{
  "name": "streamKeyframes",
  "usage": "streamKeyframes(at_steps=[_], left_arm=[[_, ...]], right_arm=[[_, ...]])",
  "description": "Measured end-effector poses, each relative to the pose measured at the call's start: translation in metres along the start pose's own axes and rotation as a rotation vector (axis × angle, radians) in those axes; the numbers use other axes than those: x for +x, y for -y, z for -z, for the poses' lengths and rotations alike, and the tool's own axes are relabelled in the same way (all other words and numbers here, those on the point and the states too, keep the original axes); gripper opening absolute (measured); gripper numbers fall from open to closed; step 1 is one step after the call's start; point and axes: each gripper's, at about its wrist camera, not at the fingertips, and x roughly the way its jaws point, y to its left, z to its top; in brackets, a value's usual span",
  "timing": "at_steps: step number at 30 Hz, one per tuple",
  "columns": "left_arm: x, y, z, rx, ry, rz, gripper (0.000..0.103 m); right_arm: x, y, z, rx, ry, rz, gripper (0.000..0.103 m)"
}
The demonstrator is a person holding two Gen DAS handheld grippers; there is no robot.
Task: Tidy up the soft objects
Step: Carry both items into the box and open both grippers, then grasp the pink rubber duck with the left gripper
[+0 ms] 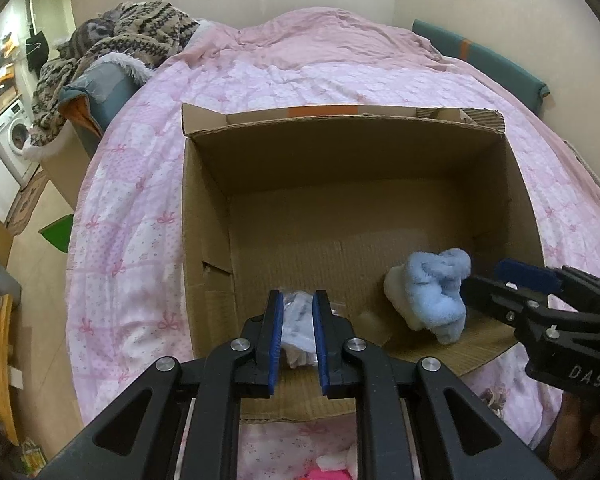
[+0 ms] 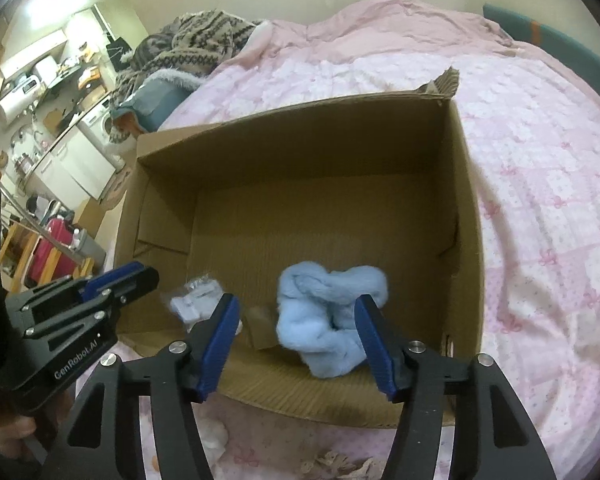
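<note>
An open cardboard box (image 1: 380,152) sits on the pink bed; it also shows in the right wrist view (image 2: 300,136). A fluffy light-blue soft item (image 1: 436,292) lies on the box floor at the near right, also in the right wrist view (image 2: 328,312). A small pale blue-white packaged item (image 1: 298,328) lies at the near left of the box (image 2: 194,300). My left gripper (image 1: 296,304) hangs over the small item with its jaws partly apart, not pressing it. My right gripper (image 2: 296,316) is wide open, with the fluffy item between the fingers and free of them.
The pink quilt (image 1: 340,68) surrounds the box. A patterned blanket pile (image 1: 132,36) lies at the bed's far left. White and pink soft things (image 1: 332,462) lie in front of the box. Kitchen units and a washing machine (image 1: 12,136) stand left.
</note>
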Motion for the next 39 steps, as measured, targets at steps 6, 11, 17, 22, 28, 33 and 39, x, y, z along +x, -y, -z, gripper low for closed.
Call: streamKeyframes(at_steps=[6, 11, 17, 22, 28, 33, 39], left_arm=[[-0.005, 0.005, 0.001, 0.019, 0.017, -0.016, 0.051], [-0.013, 0.005, -0.001, 0.022, 0.050, -0.032, 0.065], [-0.025, 0.000, 0.001, 0.004, 0.060, -0.044, 0.065], [-0.040, -0.006, 0.002, -0.015, 0.084, -0.054, 0.065], [-0.059, -0.011, 0.011, -0.032, 0.108, -0.065, 0.065], [-0.071, -0.013, 0.027, -0.037, 0.100, -0.072, 0.065], [-0.083, -0.020, 0.043, -0.068, 0.088, -0.078, 0.065]], right_arm=[[-0.006, 0.005, -0.005, 0.034, 0.033, -0.001, 0.080], [-0.007, 0.009, -0.008, 0.055, 0.037, 0.000, 0.081], [-0.014, 0.012, -0.006, 0.068, 0.038, -0.002, 0.081], [-0.028, 0.013, -0.005, 0.079, 0.067, 0.007, 0.081], [-0.044, 0.014, 0.004, 0.083, 0.080, 0.015, 0.081], [-0.053, 0.016, 0.018, 0.095, 0.055, 0.005, 0.081], [-0.068, 0.018, 0.030, 0.126, 0.062, 0.005, 0.081]])
